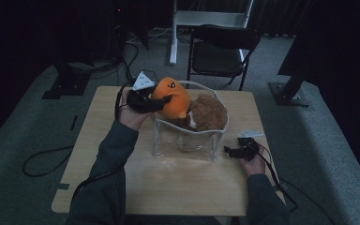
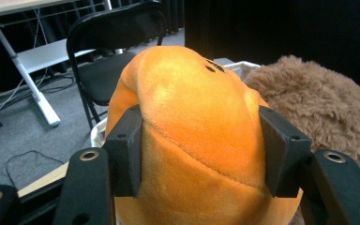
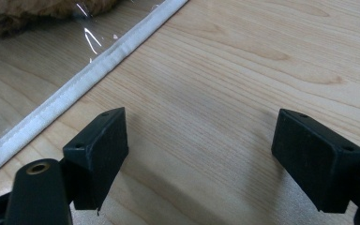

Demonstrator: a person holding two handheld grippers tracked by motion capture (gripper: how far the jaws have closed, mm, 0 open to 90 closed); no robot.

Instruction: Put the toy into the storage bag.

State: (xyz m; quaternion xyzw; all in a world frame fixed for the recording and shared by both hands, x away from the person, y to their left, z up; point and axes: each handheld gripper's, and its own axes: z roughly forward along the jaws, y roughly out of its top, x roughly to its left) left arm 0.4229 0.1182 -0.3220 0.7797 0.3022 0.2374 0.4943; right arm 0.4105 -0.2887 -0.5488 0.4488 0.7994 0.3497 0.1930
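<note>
An orange plush toy (image 1: 172,96) sits at the left rim of a clear plastic bag (image 1: 187,145) with white trim. My left gripper (image 1: 161,101) is shut on it, and in the left gripper view both pads press into the orange plush toy (image 2: 197,136) at my left gripper (image 2: 201,150). A brown fuzzy plush (image 1: 208,112) lies in the bag beside it, also seen as brown plush (image 2: 323,108) to the right. My right gripper (image 1: 229,151) rests on the table by the bag's right corner, open with bare wood between its jaws, as at my right gripper (image 3: 199,154).
The wooden table (image 1: 168,187) has bare room in front of the bag. The bag's white trim (image 3: 93,70) runs past the right gripper. A black folding chair (image 1: 220,47) and a white desk frame (image 1: 206,18) stand beyond the table. Cables (image 1: 42,161) lie on the floor.
</note>
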